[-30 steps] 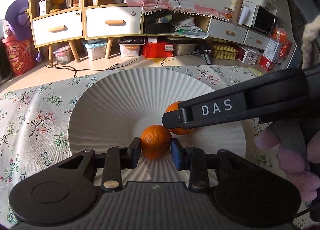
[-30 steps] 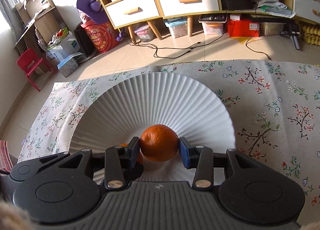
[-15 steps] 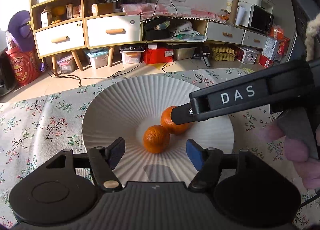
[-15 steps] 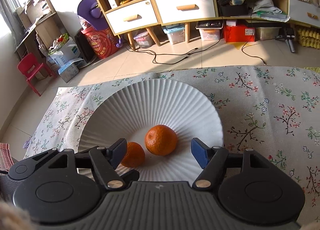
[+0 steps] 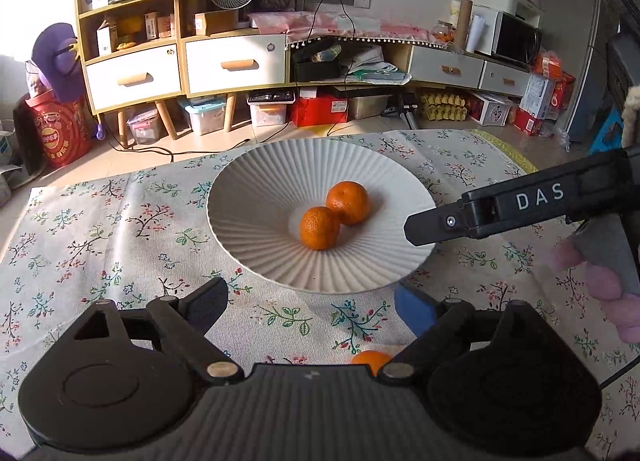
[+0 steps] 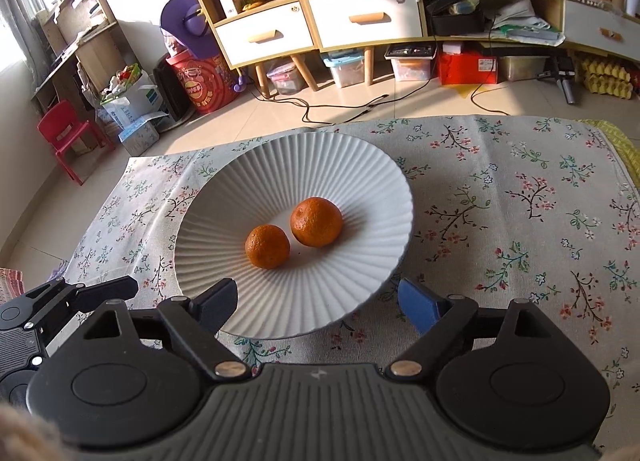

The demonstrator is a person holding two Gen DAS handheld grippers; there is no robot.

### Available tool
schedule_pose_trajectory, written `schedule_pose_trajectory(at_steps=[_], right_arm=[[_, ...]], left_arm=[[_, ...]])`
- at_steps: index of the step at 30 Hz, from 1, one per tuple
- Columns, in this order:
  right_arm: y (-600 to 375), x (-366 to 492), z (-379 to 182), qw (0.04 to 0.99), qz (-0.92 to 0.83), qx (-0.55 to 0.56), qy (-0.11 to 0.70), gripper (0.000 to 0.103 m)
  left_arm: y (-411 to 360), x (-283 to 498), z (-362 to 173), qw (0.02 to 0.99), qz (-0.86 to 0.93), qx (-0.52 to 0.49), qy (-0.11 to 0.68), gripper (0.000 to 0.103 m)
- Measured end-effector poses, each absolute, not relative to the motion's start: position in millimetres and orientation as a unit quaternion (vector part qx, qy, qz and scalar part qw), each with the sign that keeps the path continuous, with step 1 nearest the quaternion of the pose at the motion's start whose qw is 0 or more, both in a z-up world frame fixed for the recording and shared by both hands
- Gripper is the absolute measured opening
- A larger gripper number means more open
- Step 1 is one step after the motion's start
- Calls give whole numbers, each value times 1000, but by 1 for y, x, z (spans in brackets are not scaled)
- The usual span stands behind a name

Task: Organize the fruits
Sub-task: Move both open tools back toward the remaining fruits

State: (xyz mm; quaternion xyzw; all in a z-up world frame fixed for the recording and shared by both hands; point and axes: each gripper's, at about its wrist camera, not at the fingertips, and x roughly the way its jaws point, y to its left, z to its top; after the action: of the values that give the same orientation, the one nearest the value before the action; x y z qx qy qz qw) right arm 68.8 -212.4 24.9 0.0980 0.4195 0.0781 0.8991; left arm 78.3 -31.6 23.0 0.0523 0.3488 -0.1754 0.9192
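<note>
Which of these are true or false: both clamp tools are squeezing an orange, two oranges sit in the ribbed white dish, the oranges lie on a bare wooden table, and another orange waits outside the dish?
1. Both grippers hold an orange. False: the left gripper and right gripper are open and empty.
2. Two small round oranges, one and another, sit in the ribbed white dish. True.
3. The dish rests on bare wood. False: it rests on a floral tablecloth.
4. A third orange lies outside the dish. True, partly hidden by the left gripper.
</note>
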Motion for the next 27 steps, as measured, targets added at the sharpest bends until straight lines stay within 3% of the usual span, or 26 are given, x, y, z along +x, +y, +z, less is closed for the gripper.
schedule_pose_trajectory(at_steps=[11,27], right_arm=[[-209,38,24,896,90,90,425,95],[-201,-9,-7,889,150,44,430,100]], left_arm=[[-21,36,18,916,-174,69,354,96],[15,-4,3,916,-174,75,353,96]])
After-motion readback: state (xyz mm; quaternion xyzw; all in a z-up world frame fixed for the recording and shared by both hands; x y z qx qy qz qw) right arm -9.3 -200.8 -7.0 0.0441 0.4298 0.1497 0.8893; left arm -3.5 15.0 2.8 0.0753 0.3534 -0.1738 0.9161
